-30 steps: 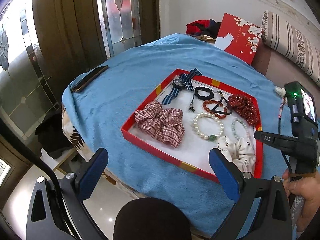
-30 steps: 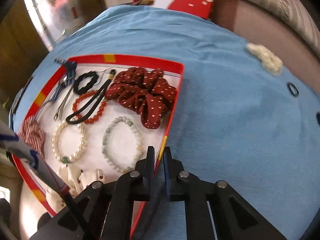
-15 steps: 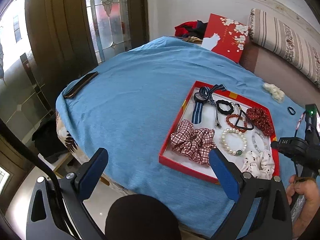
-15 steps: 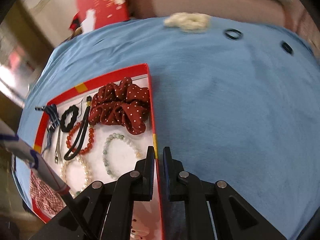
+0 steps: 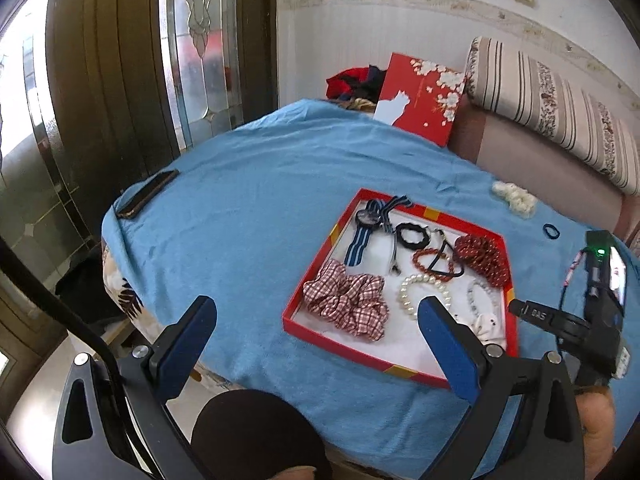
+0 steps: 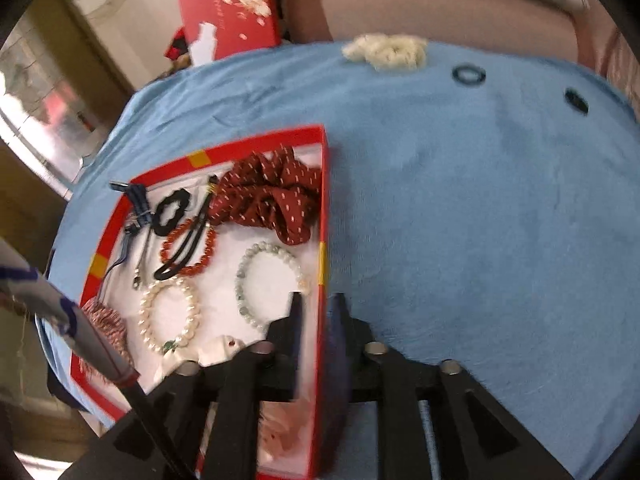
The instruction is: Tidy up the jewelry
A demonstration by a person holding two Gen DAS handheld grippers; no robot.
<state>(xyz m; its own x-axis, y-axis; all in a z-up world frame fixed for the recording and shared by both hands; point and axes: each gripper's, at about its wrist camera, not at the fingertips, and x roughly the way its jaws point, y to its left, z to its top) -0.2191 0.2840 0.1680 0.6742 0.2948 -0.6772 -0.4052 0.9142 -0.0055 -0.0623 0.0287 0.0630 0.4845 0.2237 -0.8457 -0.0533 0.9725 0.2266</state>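
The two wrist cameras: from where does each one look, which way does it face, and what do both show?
Left wrist: sits on the left gripper, open, looks down across the blue cloth at the red tray; a hand shows at right.
Right wrist: sits on the right gripper, jaws opening astride the tray's wall.
Both show the tray, pearl bracelet, cream scrunchie.

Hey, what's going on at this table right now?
A person with tongs in each hand is sorting jewelry into a red tray on a blue cloth. The right tongs straddle the tray's side wall, jaws opening off it. The left tongs hang open and empty nearby. A cream scrunchie and two dark hair ties lie outside the tray.
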